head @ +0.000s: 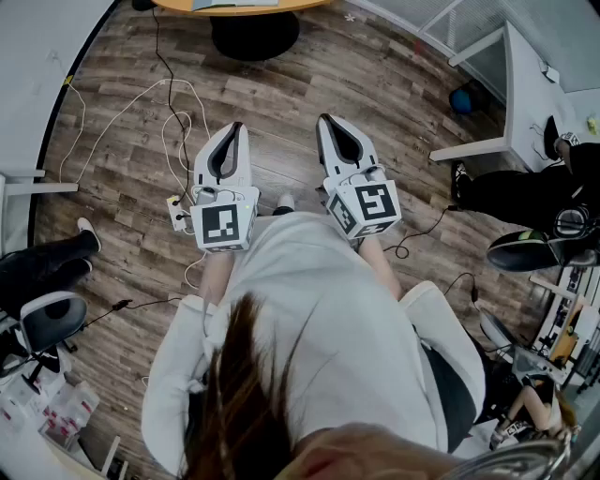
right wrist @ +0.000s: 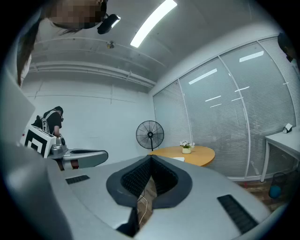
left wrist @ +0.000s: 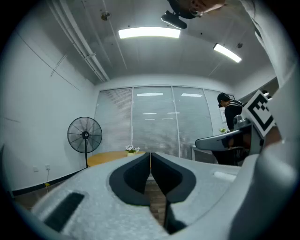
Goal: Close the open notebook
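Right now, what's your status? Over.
Left gripper shut, empty. Right gripper shut, empty. Flat white thing on round table ahead, maybe the notebook, not reached. White cables on floor ahead.

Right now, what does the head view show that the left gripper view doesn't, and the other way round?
Only the head view: white cables trailing over the floor, and the black base under the table. Only the left gripper view: a standing fan, ceiling lights and a glass wall covered with blinds. Both: the left gripper and right gripper, each with its jaws together on nothing, and the round wooden table.
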A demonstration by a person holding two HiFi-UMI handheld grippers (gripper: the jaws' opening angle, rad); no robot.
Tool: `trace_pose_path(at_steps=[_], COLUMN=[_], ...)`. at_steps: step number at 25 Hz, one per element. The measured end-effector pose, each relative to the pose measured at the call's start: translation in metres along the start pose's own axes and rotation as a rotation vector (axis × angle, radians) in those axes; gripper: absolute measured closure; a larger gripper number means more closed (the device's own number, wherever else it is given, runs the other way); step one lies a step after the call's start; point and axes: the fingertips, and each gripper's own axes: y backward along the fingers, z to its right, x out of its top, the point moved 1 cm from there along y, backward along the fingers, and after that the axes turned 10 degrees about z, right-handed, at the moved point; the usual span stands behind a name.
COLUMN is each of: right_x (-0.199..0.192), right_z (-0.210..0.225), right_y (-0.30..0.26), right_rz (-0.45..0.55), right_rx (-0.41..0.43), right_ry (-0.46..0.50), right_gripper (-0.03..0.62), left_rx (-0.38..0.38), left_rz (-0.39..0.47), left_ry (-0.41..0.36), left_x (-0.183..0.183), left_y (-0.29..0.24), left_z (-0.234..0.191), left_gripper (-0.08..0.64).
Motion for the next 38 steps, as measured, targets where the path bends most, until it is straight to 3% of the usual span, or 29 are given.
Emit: trace_pose_path(at_steps=[23,31,38], right_x=[0.0,-0.011,-0.021], right_z=[0.017,0.013,0.016], right_y=[0.004,-0.011,-0.065], right_rz=[0.013,-0.019,-0.035], right_rx=[0.01,0.005,-0.02], right_ry=[-0.021,-0.024,-0.013], right_gripper=[0.589,0.589,0.589], left_rx=[-0.009,0.02,0.002], left_rz=[-0.002,-0.03,-0.01], left_ry=[0.005,0.032,0.045], left_x=[-0.002,-0.008,-0.017], left_y=[-0.009,-0.017,-0.055], left_z=[0.02,-0.005,-0.05], left_gripper=[0.541,0.541,0.543])
